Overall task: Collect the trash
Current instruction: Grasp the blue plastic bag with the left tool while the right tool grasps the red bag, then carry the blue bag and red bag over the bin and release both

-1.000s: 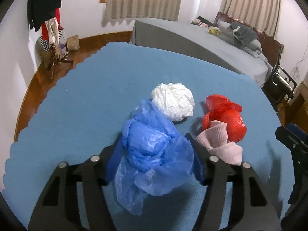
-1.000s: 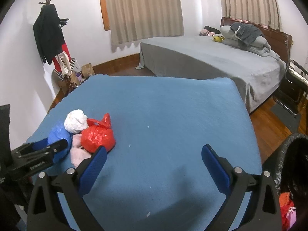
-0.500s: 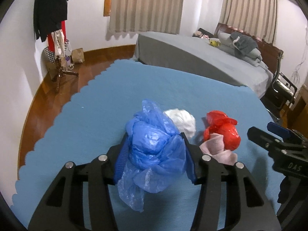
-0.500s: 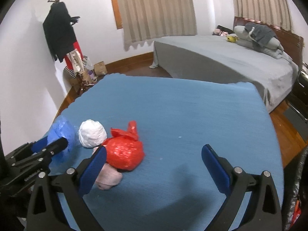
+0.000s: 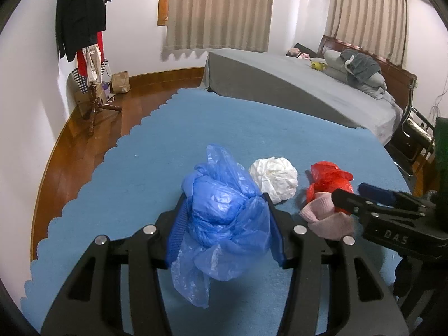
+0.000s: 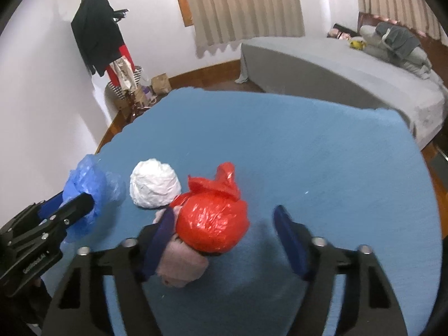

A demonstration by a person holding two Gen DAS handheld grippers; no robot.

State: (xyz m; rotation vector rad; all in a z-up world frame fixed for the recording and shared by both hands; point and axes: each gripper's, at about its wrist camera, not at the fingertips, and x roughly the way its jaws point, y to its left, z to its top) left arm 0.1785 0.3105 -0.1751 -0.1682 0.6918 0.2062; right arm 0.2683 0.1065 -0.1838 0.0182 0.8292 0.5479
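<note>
Left wrist view: the left gripper (image 5: pixel 225 226) is clamped on a crumpled blue plastic bag (image 5: pixel 221 224), both blue pads pressed into its sides and a loose tail of plastic hanging below the fingers toward 6 o'clock. The bag is held clear of the blue mat (image 5: pixel 140 184). At about 1 o'clock from it a white crumpled bag (image 5: pixel 274 179) lies on the mat, and further toward 2 o'clock a red plastic bag (image 5: pixel 329 182) sits touching a pink cloth (image 5: pixel 326 218). The right gripper (image 5: pixel 364 196) comes in from 3 o'clock, one black finger lying across the pink cloth and the red bag. A grey bed (image 5: pixel 294 89) fills the background at 1 o'clock; a coat rack (image 5: pixel 89 36) with dark clothes stands at 10 o'clock.

Right wrist view: the right gripper (image 6: pixel 224 238) straddles the red plastic bag (image 6: pixel 212 221) — its jaws have just been closing. The left-hand pad (image 6: pixel 159 238) sits against the pink cloth (image 6: pixel 182 266) and the edge of the red bag, while the right-hand pad stands apart from the bag with bare mat between, so nothing is pinched. The white crumpled bag (image 6: pixel 155 186) lies at 11 o'clock from the red one, just beside it. At 9 o'clock the left gripper (image 6: pixel 67 210) carries the blue plastic bag (image 6: pixel 89 187). The picture is slightly blurred around the fingers.
</note>
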